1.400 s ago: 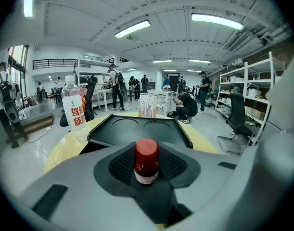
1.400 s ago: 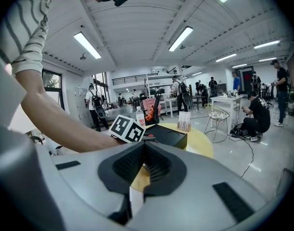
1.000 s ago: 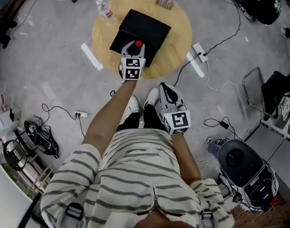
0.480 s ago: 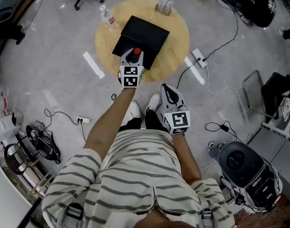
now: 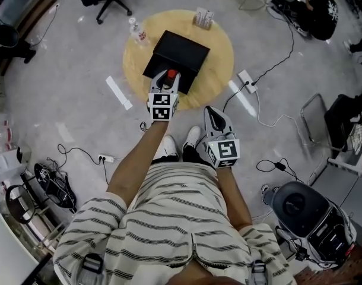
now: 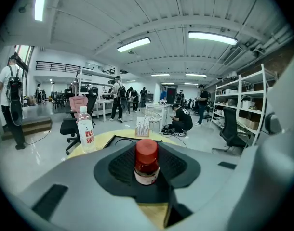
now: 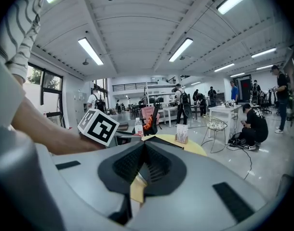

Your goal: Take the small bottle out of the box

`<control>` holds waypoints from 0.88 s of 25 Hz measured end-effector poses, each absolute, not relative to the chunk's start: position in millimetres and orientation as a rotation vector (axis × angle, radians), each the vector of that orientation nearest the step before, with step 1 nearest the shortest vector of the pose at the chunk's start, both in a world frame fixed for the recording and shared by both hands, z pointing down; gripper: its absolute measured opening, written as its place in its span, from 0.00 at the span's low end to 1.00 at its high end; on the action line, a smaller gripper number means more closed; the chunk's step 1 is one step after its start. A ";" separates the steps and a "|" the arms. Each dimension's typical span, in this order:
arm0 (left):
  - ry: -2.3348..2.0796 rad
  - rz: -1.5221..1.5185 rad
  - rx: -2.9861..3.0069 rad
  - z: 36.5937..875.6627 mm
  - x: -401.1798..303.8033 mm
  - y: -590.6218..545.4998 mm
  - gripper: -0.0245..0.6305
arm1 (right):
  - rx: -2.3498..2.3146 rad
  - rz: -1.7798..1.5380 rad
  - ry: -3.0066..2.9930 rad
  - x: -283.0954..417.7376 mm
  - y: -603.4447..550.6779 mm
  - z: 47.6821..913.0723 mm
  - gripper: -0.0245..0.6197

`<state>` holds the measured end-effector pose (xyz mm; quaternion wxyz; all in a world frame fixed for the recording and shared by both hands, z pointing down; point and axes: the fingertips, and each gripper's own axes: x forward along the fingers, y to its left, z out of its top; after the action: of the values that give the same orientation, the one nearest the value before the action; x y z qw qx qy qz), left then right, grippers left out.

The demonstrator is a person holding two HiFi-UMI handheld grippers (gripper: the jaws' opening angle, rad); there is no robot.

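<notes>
Left gripper (image 5: 167, 79): closed on the small bottle (image 6: 147, 162), with the ribbed pads pressing on its body from either side, just under the red cap. The jaws stand fairly wide because the bottle fills the gap between them.
Small bottle: upright in that grip, cap up, label towards the camera. In the head view it sits over the near edge of the box (image 5: 181, 49) and looks raised above it, though how far clear I cannot tell.
Why gripped low: holding the body rather than the cap probably keeps the bottle from swinging or tipping as it comes up.
Box: black and flat, lying a little askew on the round wooden table (image 5: 219, 58), just beyond the left gripper's tips. This places it within easy reach of the left arm, which stretches out over the table edge.
Right gripper (image 5: 212, 113): jaws together with nothing between them. It is held low by the person's body, well apart from the table — most likely parked, since one gripper is enough for so small a thing.
Other things: a water bottle (image 5: 137, 31) stands at the table's left rim and a small card stand (image 5: 203, 18) at the far rim. Both are apart from the box and out of the lifting path.
Step in hand: the lift-out itself seems nearly finished, with only a place to set the bottle down left to find.
Risk: a smooth round bottle can twist between the pads if it is moved sideways quickly.
</notes>
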<state>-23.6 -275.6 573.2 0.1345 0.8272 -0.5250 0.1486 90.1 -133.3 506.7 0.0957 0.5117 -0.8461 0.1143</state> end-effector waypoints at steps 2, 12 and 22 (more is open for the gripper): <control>-1.514 0.426 2.405 564.5 -23.7 -269.6 0.26 | 1.521 0.327 -2.505 89.7 -134.2 501.4 0.06; -1.487 0.388 2.486 528.6 -25.4 -245.5 0.26 | 1.537 0.272 -2.537 85.9 -149.5 483.0 0.06; -1.488 0.353 2.533 493.8 -37.6 -226.6 0.26 | 1.546 0.231 -2.544 73.7 -154.3 466.9 0.06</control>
<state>-37.6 -226.6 493.8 0.0912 0.8524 -0.5009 0.1187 73.7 -154.3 466.9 0.0778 0.5161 -0.8495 0.0771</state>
